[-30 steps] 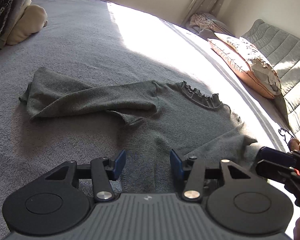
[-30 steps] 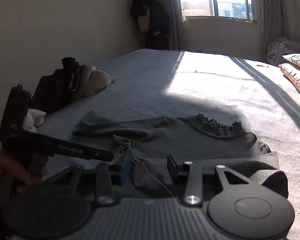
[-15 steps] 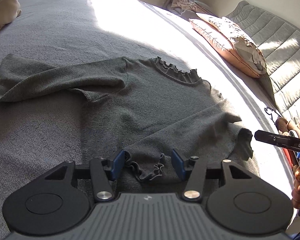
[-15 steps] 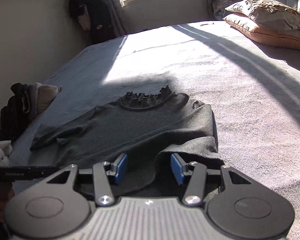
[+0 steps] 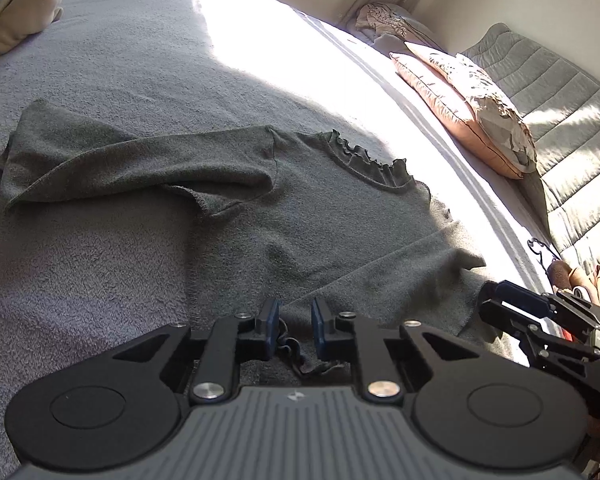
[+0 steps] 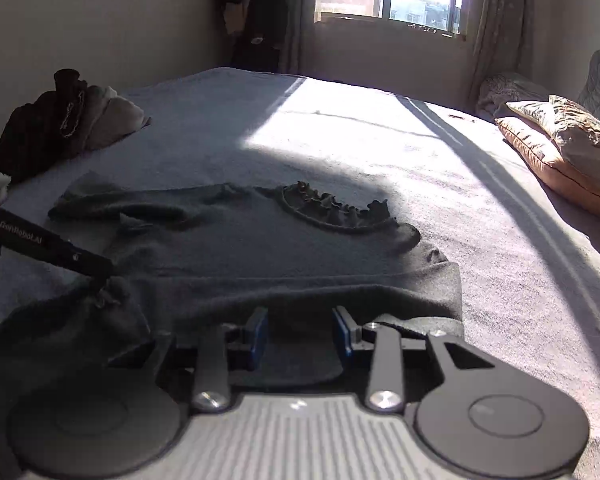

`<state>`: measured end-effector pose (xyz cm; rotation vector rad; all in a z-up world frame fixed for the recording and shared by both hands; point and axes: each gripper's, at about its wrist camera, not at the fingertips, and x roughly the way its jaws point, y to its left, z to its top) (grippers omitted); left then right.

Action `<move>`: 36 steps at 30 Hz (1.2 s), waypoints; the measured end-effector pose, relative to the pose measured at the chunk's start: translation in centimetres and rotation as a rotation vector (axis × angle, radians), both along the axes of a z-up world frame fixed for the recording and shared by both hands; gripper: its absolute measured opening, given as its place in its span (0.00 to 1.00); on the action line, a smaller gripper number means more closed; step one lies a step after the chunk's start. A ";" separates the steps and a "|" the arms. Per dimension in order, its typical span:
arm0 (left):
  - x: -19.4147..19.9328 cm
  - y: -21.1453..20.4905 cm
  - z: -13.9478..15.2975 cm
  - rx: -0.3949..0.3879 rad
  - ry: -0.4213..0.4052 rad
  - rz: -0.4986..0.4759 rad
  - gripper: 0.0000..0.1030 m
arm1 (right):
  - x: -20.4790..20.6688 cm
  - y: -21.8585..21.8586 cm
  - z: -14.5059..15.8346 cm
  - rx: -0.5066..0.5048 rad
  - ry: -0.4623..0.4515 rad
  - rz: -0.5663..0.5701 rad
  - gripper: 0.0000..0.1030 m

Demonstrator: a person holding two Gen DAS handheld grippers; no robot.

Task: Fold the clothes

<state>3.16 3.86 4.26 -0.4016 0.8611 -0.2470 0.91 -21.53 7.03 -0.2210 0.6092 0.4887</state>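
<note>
Right now I have the grey sweater [image 5: 320,216] spread flat on the bed [image 5: 120,60], ruffled collar [image 5: 364,160] well ahead of both tools. My left gripper [image 5: 295,316] has its jaws narrowed around the frilly sleeve cuff [image 5: 300,354], which sits bunched between the blue pads; the gap is small, but I can't swear the pads are pinching yet. My right gripper [image 6: 300,330] stands with jaws apart over the near edge of the sweater, cloth beneath them, nothing clamped.

One sleeve [image 5: 112,160] lies out far to the left of my left jaws, doubled on itself. The other runs across the body toward the cuff I'm on.

Risks as I judge them: the cuff is thin and crumpled, so a shallow bite could let it slide free once lifted. The knit looks soft and clingy against the fleecy bedcover, so dragging rather than lifting could pull the whole body askew. If my right jaws close deep, they may catch two layers and spoil the fold line.
</note>
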 end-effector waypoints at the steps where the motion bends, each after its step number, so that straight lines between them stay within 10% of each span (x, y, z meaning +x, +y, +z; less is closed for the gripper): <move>1: 0.1 0.0 -0.2 -0.007 0.011 0.000 0.19 | -0.7 0.9 0.1 0.007 -0.016 0.064 0.37; 10: 0.6 0.2 -0.9 -0.027 0.076 0.008 0.37 | 0.0 5.3 -3.4 -0.065 0.091 0.196 0.42; 16: 0.5 0.8 -1.0 -0.047 0.096 0.010 0.37 | -1.9 5.8 -3.2 -0.065 0.130 0.333 0.03; 26: 0.6 0.0 -1.3 -0.046 0.097 -0.022 0.46 | -4.7 4.3 -2.5 -0.090 0.054 0.337 0.00; 29: 0.7 -0.8 -1.4 0.002 0.082 -0.035 0.37 | -4.9 4.3 -3.3 -0.133 0.040 0.337 0.04; 31: 0.8 -1.4 -1.5 0.033 0.071 -0.044 0.08 | -4.9 4.4 -3.6 -0.147 0.036 0.332 0.14; 36: 0.7 -1.4 -1.0 0.049 0.037 -0.028 0.04 | -4.3 4.3 -3.8 -0.147 0.044 0.290 0.27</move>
